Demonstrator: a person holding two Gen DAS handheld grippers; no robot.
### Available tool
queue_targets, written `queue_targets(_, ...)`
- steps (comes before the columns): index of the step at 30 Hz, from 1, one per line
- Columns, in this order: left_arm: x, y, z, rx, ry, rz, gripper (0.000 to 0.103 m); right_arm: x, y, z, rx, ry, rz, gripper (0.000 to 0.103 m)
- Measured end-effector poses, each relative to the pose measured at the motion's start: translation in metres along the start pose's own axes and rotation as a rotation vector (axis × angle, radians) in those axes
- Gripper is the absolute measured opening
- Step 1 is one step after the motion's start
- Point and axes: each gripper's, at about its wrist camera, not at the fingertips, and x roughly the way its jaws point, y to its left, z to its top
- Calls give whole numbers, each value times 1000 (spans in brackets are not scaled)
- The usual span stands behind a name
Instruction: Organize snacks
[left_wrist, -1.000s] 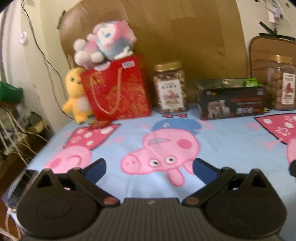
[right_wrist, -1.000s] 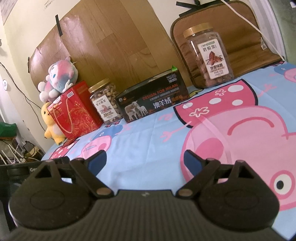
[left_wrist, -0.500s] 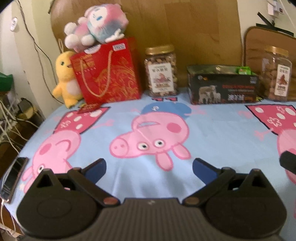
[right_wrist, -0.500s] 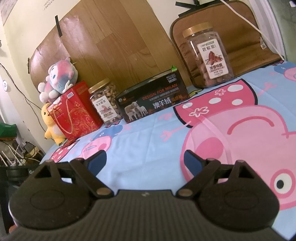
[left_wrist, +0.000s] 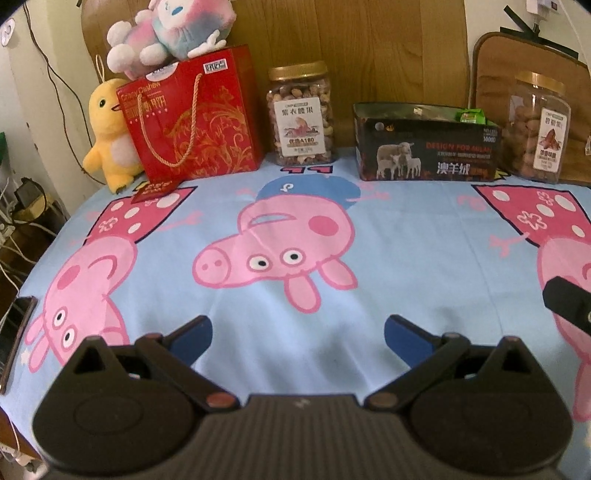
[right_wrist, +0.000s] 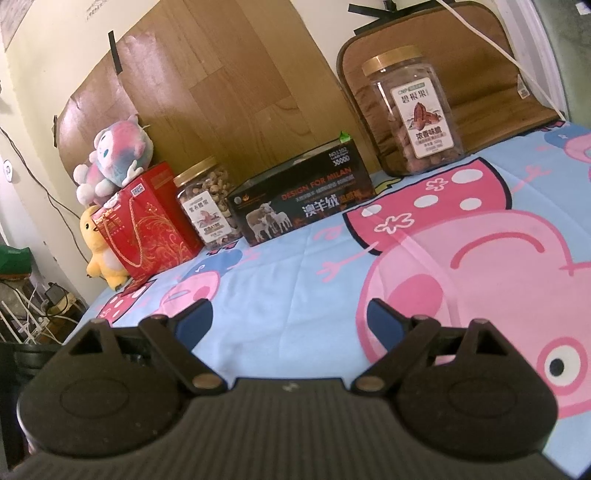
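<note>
Both claws, left claw (left_wrist: 298, 330) and right claw (right_wrist: 290, 318), gape wide and empty above the cartoon-pig cloth (left_wrist: 406, 240); nut jars (left_wrist: 301, 114) line the frame's top.

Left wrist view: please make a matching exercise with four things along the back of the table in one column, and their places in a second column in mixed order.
Things:
1. yellow duck toy
2. red gift bag
3. pink plush toy
4. black box

Places:
A. between the two jars
B. on top of the bag
C. at the far left end
D. just left of the cashew jar

Pairs: 1-C, 2-D, 3-B, 4-A
</note>
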Motion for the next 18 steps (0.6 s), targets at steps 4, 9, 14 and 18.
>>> queue_targets(4, 1, -1, -1, -2, 10, -8, 103, 0, 0, 0, 0, -4, -2, 92)
queue_targets(9, 0, -1, -2, -4, 13, -12, 103, -1, -1, 1, 0, -6, -2, 92)
queue_targets(14, 1, -3, -2, 2, 23, -23, 103, -2, 0, 1, -2, -8, -3, 92)
queue_targets(18, 0, -4, -4, 1, 27, -21, 103, -2, 0, 2, -2, -13, -5, 92)
